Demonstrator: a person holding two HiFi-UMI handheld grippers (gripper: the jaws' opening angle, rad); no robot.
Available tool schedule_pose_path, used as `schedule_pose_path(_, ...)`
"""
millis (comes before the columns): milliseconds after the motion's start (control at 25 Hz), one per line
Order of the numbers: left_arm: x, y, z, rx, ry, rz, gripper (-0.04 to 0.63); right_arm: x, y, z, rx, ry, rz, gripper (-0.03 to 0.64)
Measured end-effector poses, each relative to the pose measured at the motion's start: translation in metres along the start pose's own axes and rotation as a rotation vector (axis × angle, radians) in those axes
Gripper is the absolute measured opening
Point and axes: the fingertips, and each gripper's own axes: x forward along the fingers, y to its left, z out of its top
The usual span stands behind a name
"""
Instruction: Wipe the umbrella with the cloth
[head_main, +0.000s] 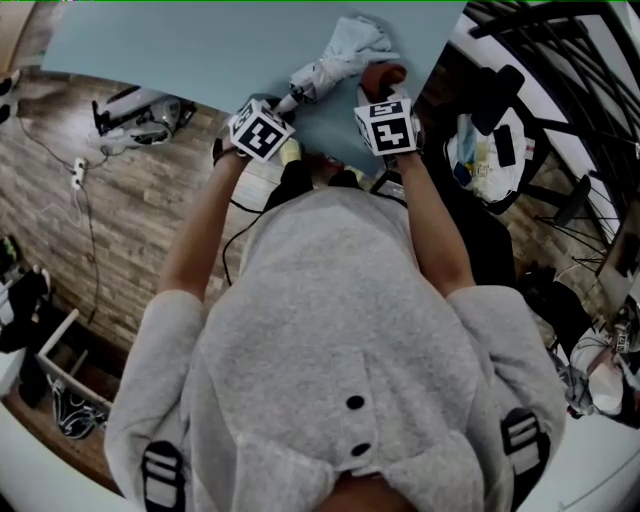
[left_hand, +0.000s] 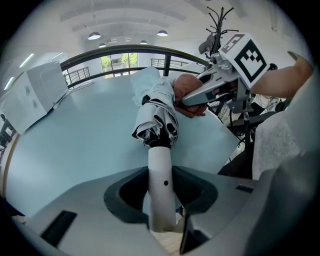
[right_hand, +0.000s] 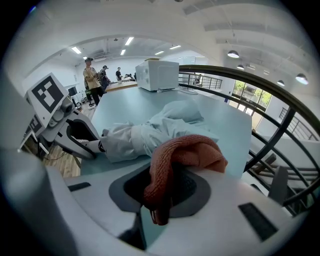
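Observation:
A folded white umbrella (head_main: 335, 62) lies on the pale blue table (head_main: 180, 50), its white handle (left_hand: 161, 187) pointing toward me. My left gripper (left_hand: 162, 200) is shut on that handle, and in the head view the left gripper (head_main: 285, 125) sits at the table's near edge. My right gripper (right_hand: 165, 192) is shut on a reddish-brown cloth (right_hand: 182, 157). The cloth (head_main: 385, 77) rests against the umbrella's canopy (right_hand: 150, 135) just right of it. In the left gripper view the right gripper (left_hand: 210, 87) presses the cloth (left_hand: 186, 92) onto the folded fabric (left_hand: 157, 112).
A white box (right_hand: 157, 75) stands at the table's far end, with people (right_hand: 92, 77) beyond it. A dark railing (right_hand: 280, 115) runs past the table's right side. Wood floor (head_main: 130, 210) with cables and a bag lies to my left. A cluttered stand (head_main: 490, 150) is on my right.

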Motion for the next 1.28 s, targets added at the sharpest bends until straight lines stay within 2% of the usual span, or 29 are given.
schedule_pose_path(440, 0.001, -0.002, 0.001, 0.006, 0.002, 0.002, 0.152, -0.002, 0.013, -0.003, -0.015, 0.007, 0.029, 0.081)
schedule_pose_path(920, -0.001, 0.000, -0.001, 0.004, 0.007, 0.004, 0.152, 0.001, 0.021, 0.004, 0.027, -0.004, 0.076, 0.081)
schedule_pose_path(1280, -0.001, 0.000, 0.000, 0.005, 0.007, 0.000, 0.152, 0.004, 0.039, 0.007, -0.002, -0.004, 0.101, 0.081)
